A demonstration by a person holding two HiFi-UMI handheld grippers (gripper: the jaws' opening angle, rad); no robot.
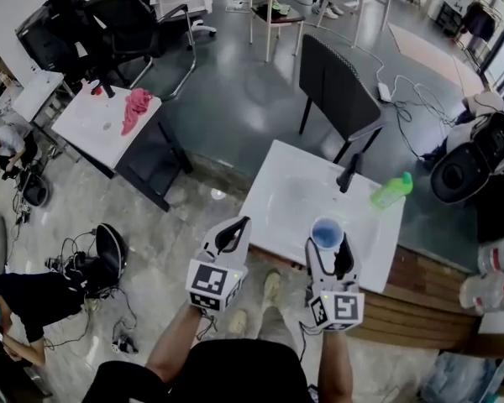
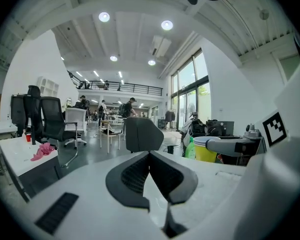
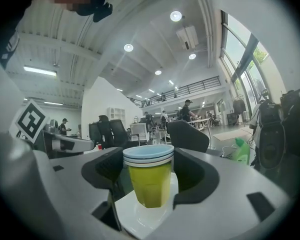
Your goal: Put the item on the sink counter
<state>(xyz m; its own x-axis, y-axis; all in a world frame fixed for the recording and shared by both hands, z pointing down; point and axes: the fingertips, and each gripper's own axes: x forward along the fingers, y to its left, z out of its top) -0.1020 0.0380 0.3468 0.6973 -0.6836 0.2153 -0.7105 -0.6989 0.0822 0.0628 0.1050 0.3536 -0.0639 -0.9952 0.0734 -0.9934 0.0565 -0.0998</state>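
A yellow-green cup with a pale blue rim (image 3: 149,180) stands upright between the jaws of my right gripper (image 3: 150,184), which is shut on its sides. In the head view the cup (image 1: 326,231) and right gripper (image 1: 329,250) are over the front edge of the white sink counter (image 1: 286,170), just in front of the basin (image 1: 307,206). Whether the cup's base touches the counter I cannot tell. My left gripper (image 1: 233,235) hangs off the counter's front left corner, its jaws (image 2: 150,156) shut with nothing in them. The left gripper view also catches the cup (image 2: 207,150) on its right.
A black faucet (image 1: 348,173) stands behind the basin. A green bottle (image 1: 392,191) lies at the counter's far right corner. A black chair (image 1: 336,86) stands behind the counter. To the left is a small white table with a pink cloth (image 1: 137,109). Clear plastic bottles (image 1: 496,275) sit at the right.
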